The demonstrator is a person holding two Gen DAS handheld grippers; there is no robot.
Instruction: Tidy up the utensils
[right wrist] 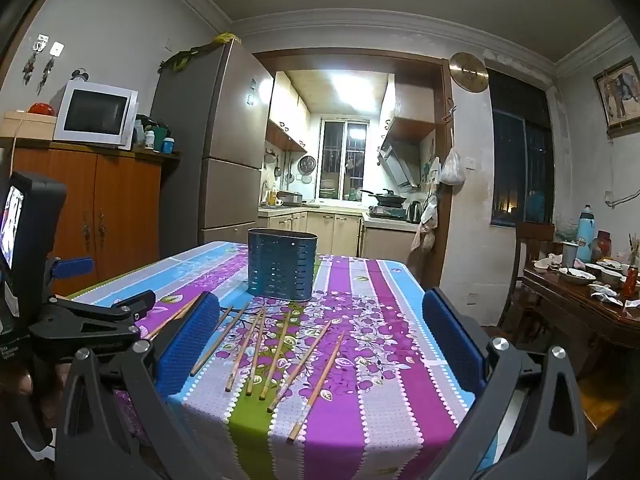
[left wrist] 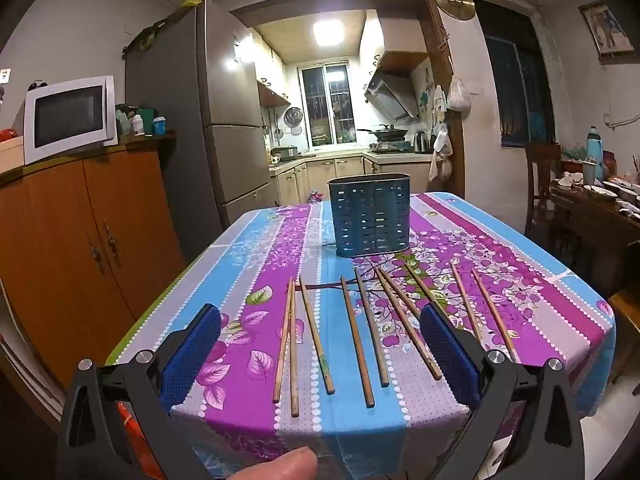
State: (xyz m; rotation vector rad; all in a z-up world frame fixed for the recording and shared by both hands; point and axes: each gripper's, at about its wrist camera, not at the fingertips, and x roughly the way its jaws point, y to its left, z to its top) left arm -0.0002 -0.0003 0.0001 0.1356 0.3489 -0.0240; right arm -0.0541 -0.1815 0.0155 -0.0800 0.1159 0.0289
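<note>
Both tongs, left [left wrist: 320, 344] & right [right wrist: 320, 336], spread wide, empty, above chopsticks [left wrist: 358, 336]

Teal slotted holder [left wrist: 370, 216]; floral striped tablecloth [left wrist: 256, 320]

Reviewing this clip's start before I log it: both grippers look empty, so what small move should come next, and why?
Probably lower the left gripper onto one of the chopsticks between its fingers and close. Both it and the right gripper are wide open and hold nothing, the chopsticks lie loose on the tablecloth, and the blue holder behind them shows none sticking out.
</note>
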